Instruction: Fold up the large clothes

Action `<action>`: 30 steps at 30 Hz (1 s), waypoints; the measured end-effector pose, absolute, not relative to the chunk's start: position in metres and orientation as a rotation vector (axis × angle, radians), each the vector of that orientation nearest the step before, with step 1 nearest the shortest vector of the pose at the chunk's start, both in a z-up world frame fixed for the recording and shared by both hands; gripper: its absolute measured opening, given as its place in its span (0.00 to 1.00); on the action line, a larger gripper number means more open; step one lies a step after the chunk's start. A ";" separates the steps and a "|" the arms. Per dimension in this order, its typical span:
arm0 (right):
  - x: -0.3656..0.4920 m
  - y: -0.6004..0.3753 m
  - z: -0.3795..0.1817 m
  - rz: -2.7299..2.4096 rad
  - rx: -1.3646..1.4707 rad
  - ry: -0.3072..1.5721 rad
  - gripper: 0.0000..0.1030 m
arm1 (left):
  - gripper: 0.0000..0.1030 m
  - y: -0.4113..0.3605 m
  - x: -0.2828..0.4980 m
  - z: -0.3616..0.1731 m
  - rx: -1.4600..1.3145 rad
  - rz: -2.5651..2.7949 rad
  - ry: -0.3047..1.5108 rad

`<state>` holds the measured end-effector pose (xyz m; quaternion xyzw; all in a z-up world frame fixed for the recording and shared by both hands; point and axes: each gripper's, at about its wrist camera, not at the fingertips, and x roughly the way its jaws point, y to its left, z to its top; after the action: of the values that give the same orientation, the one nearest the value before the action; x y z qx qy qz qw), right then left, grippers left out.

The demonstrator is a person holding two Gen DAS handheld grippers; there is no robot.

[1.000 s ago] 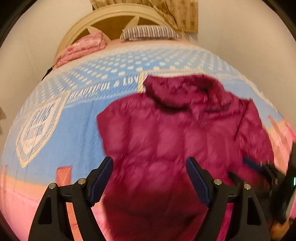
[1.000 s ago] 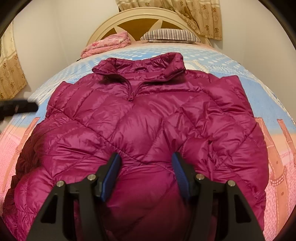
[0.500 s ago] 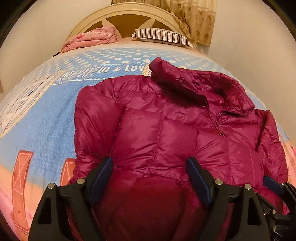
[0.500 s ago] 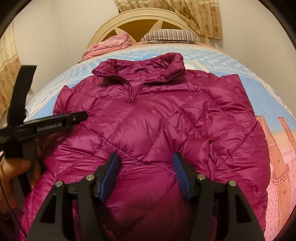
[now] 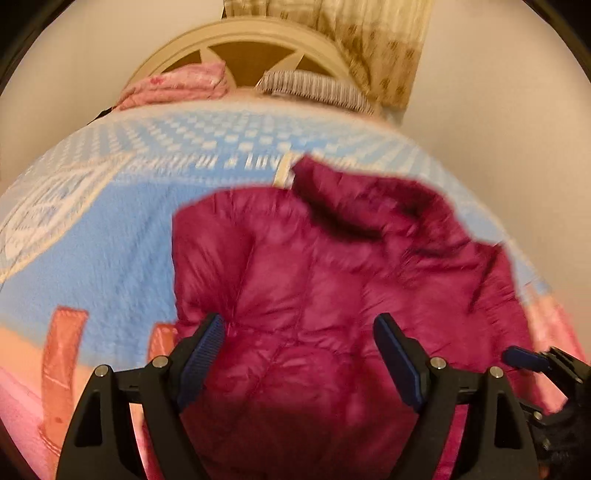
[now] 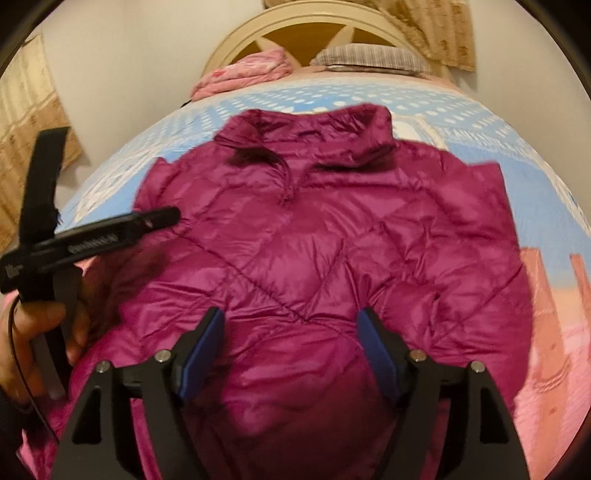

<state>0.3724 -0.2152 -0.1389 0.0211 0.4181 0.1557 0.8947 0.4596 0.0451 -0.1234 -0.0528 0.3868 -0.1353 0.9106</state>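
Note:
A magenta quilted puffer jacket (image 6: 317, 236) lies front up on the bed, collar (image 6: 332, 125) toward the headboard, sleeves folded in across the body. My right gripper (image 6: 291, 314) hovers over the jacket's lower middle; its jaws are opening and the pads do not press the fabric below them. My left gripper (image 5: 299, 325) stands open above the jacket's (image 5: 332, 280) lower left part, with nothing pinched. In the right wrist view the left gripper (image 6: 168, 216) reaches in from the left, held by a hand (image 6: 33, 332). The left wrist view is blurred.
The bed carries a blue, white and pink blanket (image 5: 103, 240). A folded pink quilt (image 6: 243, 74) and a striped pillow (image 6: 369, 57) lie by the cream headboard (image 6: 306, 26). Curtains (image 6: 436, 33) hang behind. Pale walls flank the bed.
The right gripper's jaws have widened over the jacket. The left gripper has come further in over the jacket's left side, and its view has swung and blurred.

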 end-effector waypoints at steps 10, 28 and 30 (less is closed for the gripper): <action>0.443 -0.258 -0.092 0.223 0.089 0.812 0.89 | 0.81 0.026 0.558 -0.094 -0.116 -0.260 0.875; 0.601 -0.255 -0.123 0.133 -0.070 0.926 0.63 | 0.78 -0.017 0.658 -0.135 0.027 -0.265 0.901; 0.602 -0.257 -0.130 0.148 -0.081 0.957 0.41 | 0.49 -0.018 0.654 -0.137 0.017 -0.304 0.898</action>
<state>0.6020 -0.2572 -0.1298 -0.0387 0.4598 0.0712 0.8843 0.6540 -0.0179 -0.1367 0.0081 0.4322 -0.1463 0.8898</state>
